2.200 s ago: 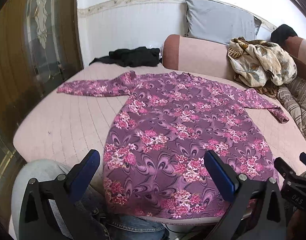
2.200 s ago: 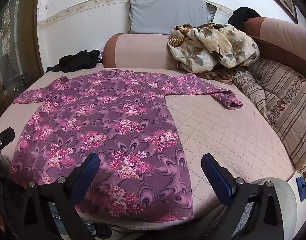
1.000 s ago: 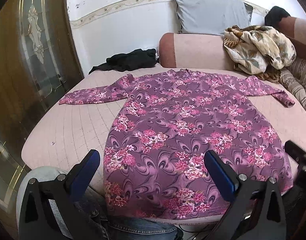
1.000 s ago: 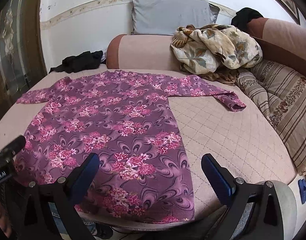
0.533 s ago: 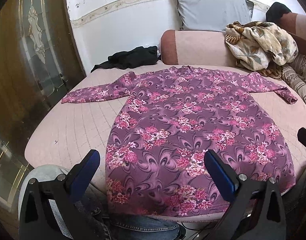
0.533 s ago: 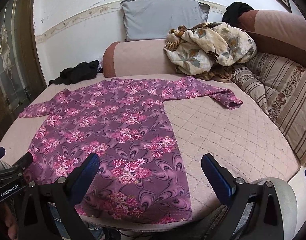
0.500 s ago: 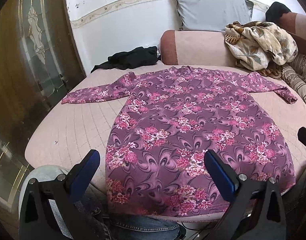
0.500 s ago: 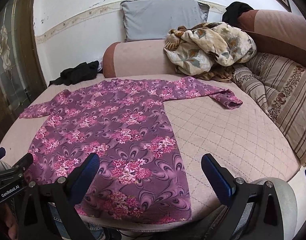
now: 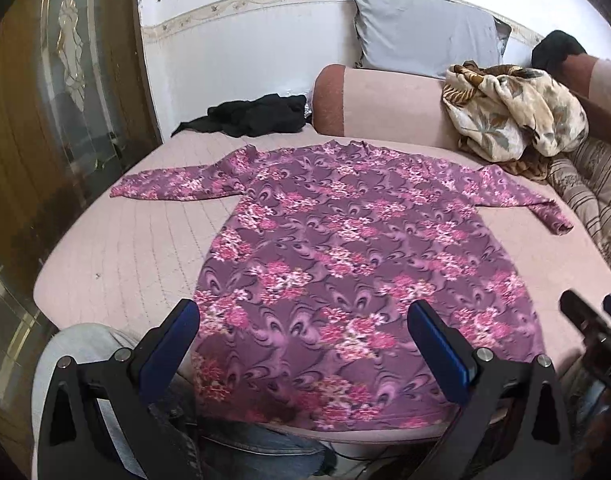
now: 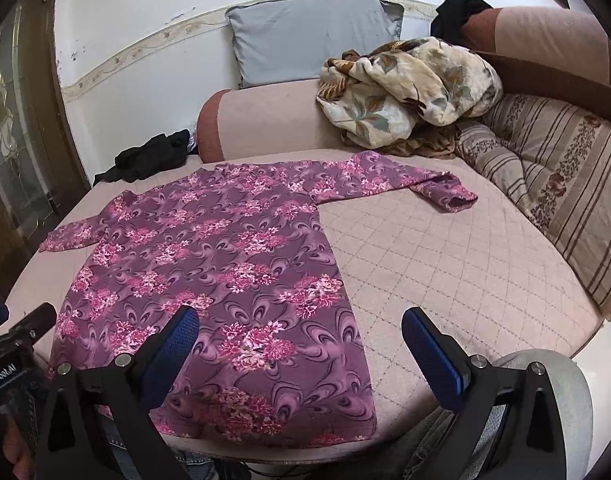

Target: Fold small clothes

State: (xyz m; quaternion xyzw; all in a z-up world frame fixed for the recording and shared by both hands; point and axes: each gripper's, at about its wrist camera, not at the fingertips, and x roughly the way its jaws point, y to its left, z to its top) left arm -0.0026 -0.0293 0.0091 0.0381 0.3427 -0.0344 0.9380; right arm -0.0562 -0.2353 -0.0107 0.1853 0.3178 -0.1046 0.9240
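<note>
Pink quilted bed (image 9: pixel 137 248) (image 10: pixel 445 264) filling most of both views, rounded at the near edge. Spread flat across it, a purple floral dress (image 9: pixel 345 256) (image 10: pixel 225 272), neck toward the far bolster, hem at the near edge, both sleeves stretched out sideways; right sleeve cuff (image 10: pixel 453 196) turned back on itself. Same lie as in the earlier frames, no fold made, no crease shifted.

Behind, a pink bolster (image 9: pixel 385 108) (image 10: pixel 265 124), a grey pillow (image 9: pixel 421 32) (image 10: pixel 309 36) against the wall, a crumpled cream floral blanket (image 9: pixel 513 116) (image 10: pixel 409 88), striped cushions (image 10: pixel 557 168) at the right, a black garment (image 9: pixel 257 118) (image 10: pixel 153 156) at the far left corner of the bed.

Left gripper (image 9: pixel 303 344) held above the near hem, blue pads wide apart, nothing between them; framing shifted a little since half a second ago, wall switches now showing at the top. Right gripper (image 10: pixel 299 348) likewise spread wide and empty, hovering over the hem's right corner; swung somewhat leftward compared with earlier, dress now reading more diagonally across its view. Each gripper's black tip glimpsed at the edge of the other's view.

Jeans-clad knees (image 9: pixel 261 448) just beneath the bed edge.
</note>
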